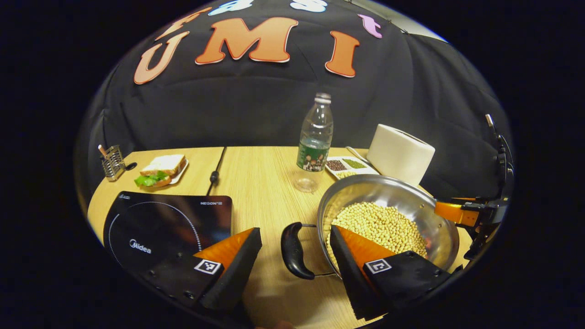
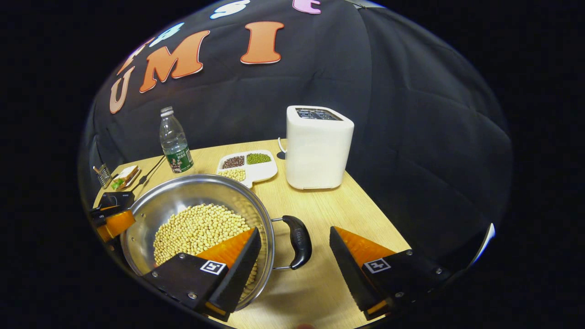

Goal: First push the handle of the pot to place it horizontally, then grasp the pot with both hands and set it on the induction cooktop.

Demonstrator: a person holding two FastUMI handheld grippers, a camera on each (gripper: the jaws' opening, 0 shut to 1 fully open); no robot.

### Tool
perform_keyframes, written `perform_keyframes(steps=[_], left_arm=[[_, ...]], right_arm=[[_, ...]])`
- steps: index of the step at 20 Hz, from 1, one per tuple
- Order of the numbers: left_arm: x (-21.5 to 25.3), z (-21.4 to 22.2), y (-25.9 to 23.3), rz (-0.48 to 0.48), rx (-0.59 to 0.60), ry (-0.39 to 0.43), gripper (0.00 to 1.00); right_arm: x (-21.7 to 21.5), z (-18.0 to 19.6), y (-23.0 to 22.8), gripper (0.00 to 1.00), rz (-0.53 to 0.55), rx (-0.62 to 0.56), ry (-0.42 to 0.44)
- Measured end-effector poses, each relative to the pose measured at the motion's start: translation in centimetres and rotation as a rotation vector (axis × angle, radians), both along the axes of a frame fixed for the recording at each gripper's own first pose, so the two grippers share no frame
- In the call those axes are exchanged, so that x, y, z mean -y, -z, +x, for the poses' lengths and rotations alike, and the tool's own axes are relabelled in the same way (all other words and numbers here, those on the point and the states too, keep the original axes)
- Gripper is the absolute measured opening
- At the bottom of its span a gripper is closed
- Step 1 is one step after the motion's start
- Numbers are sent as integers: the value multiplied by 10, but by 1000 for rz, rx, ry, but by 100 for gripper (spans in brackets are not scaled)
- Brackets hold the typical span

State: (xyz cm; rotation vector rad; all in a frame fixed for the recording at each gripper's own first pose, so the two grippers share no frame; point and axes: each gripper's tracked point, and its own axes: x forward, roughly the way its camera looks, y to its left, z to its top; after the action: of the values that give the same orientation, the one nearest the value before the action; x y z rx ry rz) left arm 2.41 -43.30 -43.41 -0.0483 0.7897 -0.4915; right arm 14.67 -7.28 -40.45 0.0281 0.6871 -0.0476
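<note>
Left gripper view: my left fingers (image 1: 295, 249) stood spread around one pot (image 1: 388, 219) handle (image 1: 292, 250), my right fingers (image 2: 295, 249) likewise, gripping nothing. The pot sat mid-worktop (image 1: 265, 183) beside the cooktop (image 1: 169, 224); an uneven lift could spill the beans (image 1: 379, 226).

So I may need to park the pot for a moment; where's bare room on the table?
Bare wood lies between the induction cooktop and the pot, in front of the water bottle, and right of the pot below the toaster. The back strip is crowded by the sandwich plate and sectioned dish.
</note>
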Motion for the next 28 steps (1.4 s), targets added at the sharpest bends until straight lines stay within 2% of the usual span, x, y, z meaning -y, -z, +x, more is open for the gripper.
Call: perform_keyframes(steps=[5, 7, 8, 9, 10, 12, 13, 15, 17, 18, 22, 23, 24, 25, 26, 28], left_arm=[[13, 0, 15, -14, -33, 19, 100], [18, -1, 16, -28, -52, 18, 93], [18, -2, 16, -24, -58, 17, 84], [18, -1, 18, -22, -60, 15, 81], [16, 1, 17, -24, -65, 6, 78], [16, 1, 17, -23, -68, -15, 71], [17, 2, 17, -27, -66, -25, 74], [17, 2, 17, -31, -63, -36, 71], [15, 0, 18, -4, -70, -40, 69], [11, -2, 16, 3, -80, -43, 67], [1, -8, 9, -19, -95, -66, 63], [-1, -8, 6, -21, -91, -66, 61], [-5, -8, 1, -27, -83, -67, 62], [-9, -9, -6, -34, -77, -72, 62], [-13, -9, -14, -42, -65, -74, 63], [-21, -6, -32, -59, -45, -81, 65]], right_arm=[[0, 2, 14, 95, 0, -37, -6], [-4, 3, 19, 90, 17, -52, -12], [-8, 2, 21, 83, 38, -63, -18], [-8, 0, 21, 77, 47, -72, -14], [-9, 3, 23, 67, 53, -71, -14], [-10, 2, 23, 63, 60, -67, -16], [-9, 0, 23, 61, 61, -55, -16], [-9, 0, 22, 53, 75, -36, -6], [-11, -1, 21, 52, 95, -41, 11], [-13, -2, 22, 48, 106, -51, 23], [-22, -18, 19, 47, 127, -67, 30], [-22, -20, 13, 43, 129, -56, 30], [-23, -21, 6, 47, 132, -44, 32], [-23, -24, -2, 42, 133, -34, 30], [-24, -25, -10, 47, 132, -23, 29], [-30, -27, -29, 47, 130, 0, 24]])
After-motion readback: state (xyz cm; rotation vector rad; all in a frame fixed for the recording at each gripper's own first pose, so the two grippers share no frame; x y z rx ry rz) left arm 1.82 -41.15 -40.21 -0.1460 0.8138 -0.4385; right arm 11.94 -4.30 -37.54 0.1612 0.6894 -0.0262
